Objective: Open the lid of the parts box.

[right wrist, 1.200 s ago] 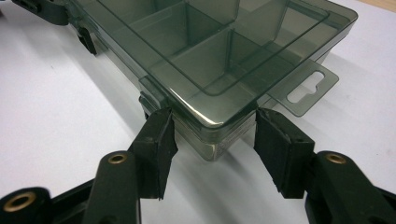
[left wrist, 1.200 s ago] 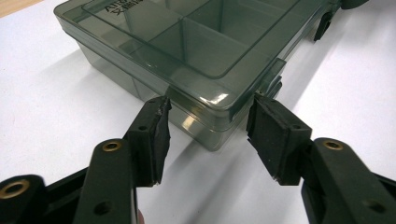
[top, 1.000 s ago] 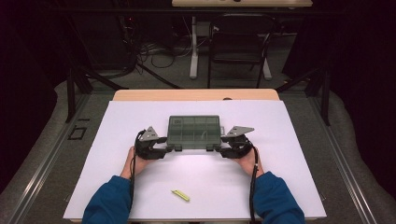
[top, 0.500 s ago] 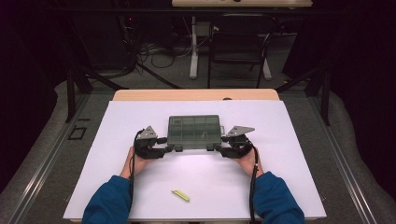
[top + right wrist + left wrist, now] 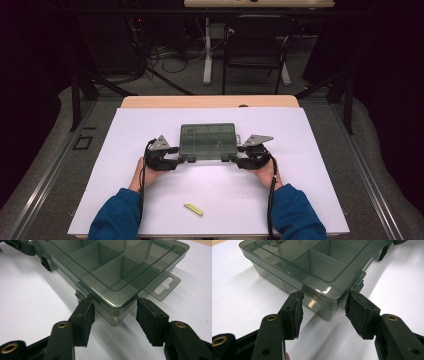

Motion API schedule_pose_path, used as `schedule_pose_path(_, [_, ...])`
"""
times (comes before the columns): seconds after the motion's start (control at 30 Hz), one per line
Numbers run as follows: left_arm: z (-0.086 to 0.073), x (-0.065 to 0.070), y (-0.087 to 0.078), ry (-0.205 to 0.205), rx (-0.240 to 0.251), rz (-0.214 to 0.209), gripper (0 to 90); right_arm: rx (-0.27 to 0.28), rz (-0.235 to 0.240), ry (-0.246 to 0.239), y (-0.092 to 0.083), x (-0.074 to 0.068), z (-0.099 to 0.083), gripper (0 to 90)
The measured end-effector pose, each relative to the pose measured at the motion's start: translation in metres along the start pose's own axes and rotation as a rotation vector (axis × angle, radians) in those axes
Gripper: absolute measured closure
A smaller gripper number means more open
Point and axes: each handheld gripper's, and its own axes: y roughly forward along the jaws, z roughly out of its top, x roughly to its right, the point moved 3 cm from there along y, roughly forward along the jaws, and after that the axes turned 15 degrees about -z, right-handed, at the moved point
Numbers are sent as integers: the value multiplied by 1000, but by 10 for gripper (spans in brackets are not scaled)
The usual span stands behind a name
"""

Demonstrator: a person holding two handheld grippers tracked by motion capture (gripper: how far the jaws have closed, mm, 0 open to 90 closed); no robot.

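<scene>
A smoky translucent compartment box (image 5: 207, 142) lies lid-down-shut on the white table cover (image 5: 310, 165). My left gripper (image 5: 181, 159) sits at its near left corner and my right gripper (image 5: 235, 159) at its near right corner. In the left gripper view the box corner (image 5: 322, 302) is wedged between the jaws of the left gripper (image 5: 324, 300). Both pad tips touch the box walls, and the jaws have just been opening slightly. In the right gripper view the right gripper (image 5: 113, 305) has its pads (image 5: 85, 315) against the other corner of the box (image 5: 105, 265).
A small yellow piece (image 5: 193, 209) lies on the cover near the front edge, between the person's blue sleeves. A hang tab (image 5: 162, 285) juts from the box's right side. A chair (image 5: 255, 45) and cables stand beyond the table's far edge.
</scene>
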Motion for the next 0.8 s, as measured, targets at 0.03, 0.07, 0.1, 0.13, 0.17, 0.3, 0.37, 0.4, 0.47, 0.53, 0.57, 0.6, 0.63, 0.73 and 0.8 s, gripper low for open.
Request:
schedule_pose_path(0.03, [0,0,0,1,-1,0,466,2,3,1,0,0,0,464])
schedule_pose_path(0.07, [0,0,0,2,-1,-2,466,2,3,3,0,0,0,464])
schedule_pose_path(0.1, [0,0,0,5,-4,-2,467,2,1,3,1,0,0,468])
schedule_pose_path(0.13, [0,0,0,7,-6,-2,468,2,1,1,0,0,0,469])
schedule_pose_path(0.17, [0,0,0,7,-5,-2,469,2,1,2,0,0,0,472])
schedule_pose_path(0.3, [0,1,0,22,-8,7,466,3,1,1,0,0,0,474])
schedule_pose_path(0.37, [0,1,1,20,-6,10,465,1,-4,-5,0,0,0,475])
schedule_pose_path(0.4, [0,2,1,23,-7,12,464,1,-5,-5,0,0,0,475])
schedule_pose_path(0.47, [-1,2,1,18,-3,11,465,2,-5,-5,0,0,0,476])
schedule_pose_path(0.53, [-1,1,0,8,6,6,468,1,-4,-3,0,0,0,476])
schedule_pose_path(0.57, [-1,1,0,1,14,2,472,-4,-4,-2,0,0,0,476])
schedule_pose_path(0.6, [-1,1,0,-10,23,-5,480,1,-5,0,0,0,0,476])
schedule_pose_path(0.63, [-1,1,-1,-11,24,-7,490,-5,-4,1,0,0,0,476])
schedule_pose_path(0.73, [-1,1,0,-17,26,-5,495,2,-5,3,0,0,0,479])
schedule_pose_path(0.8, [-1,1,-1,-21,27,-7,496,-2,-5,5,0,0,0,480])
